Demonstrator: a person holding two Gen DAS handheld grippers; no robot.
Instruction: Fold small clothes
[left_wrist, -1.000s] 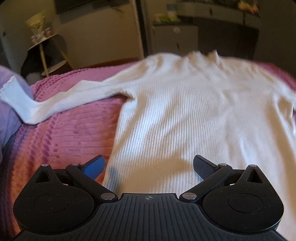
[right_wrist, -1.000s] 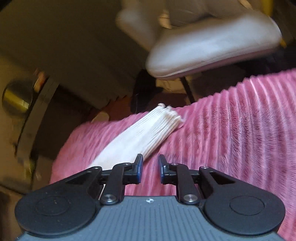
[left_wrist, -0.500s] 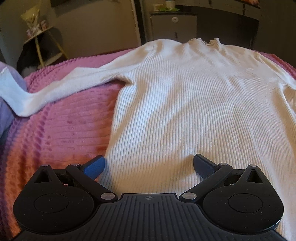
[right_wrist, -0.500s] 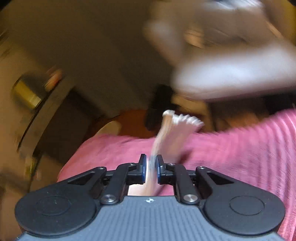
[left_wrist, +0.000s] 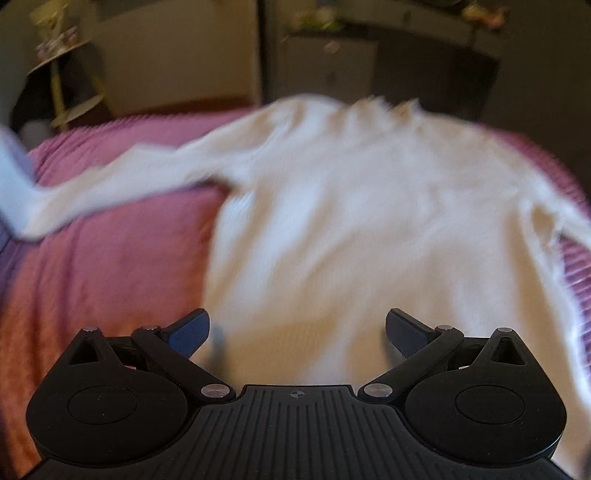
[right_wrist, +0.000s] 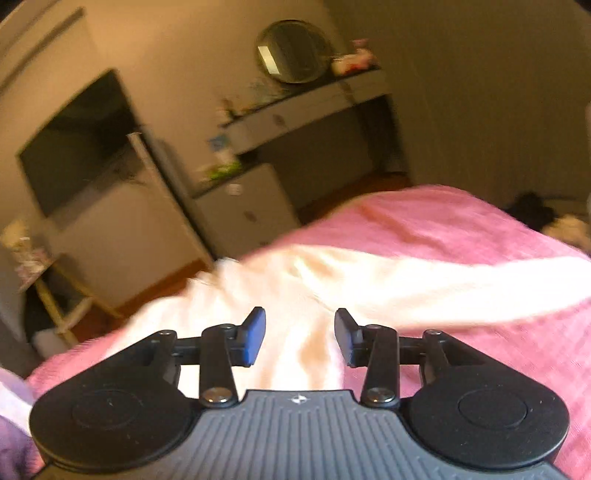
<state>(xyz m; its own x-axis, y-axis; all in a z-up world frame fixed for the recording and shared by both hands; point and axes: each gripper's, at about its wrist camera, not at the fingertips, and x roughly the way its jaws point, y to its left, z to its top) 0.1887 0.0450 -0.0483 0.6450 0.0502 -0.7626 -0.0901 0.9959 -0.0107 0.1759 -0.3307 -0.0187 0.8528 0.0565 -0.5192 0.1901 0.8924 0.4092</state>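
A white ribbed long-sleeved sweater (left_wrist: 351, 221) lies flat on a pink bedspread (left_wrist: 110, 266), neck at the far end, one sleeve stretched out to the left. My left gripper (left_wrist: 297, 334) is open and empty over the sweater's hem. In the right wrist view the sweater (right_wrist: 295, 291) lies across the bedspread (right_wrist: 461, 229), with a sleeve running to the right. My right gripper (right_wrist: 300, 334) is open and empty just above the sweater's body. Both views are blurred by motion.
Beyond the bed's far edge stand a white cabinet (right_wrist: 243, 206), a desk with a round mirror (right_wrist: 291, 51) and a small yellow-legged side table (left_wrist: 62, 88). A purple cloth (right_wrist: 11, 417) lies at the bed's left.
My right gripper was shut on the sleeve cuff; it has let go, opened and swung round to face the sweater's body. My left gripper stays open over the hem, its view shifting slightly.
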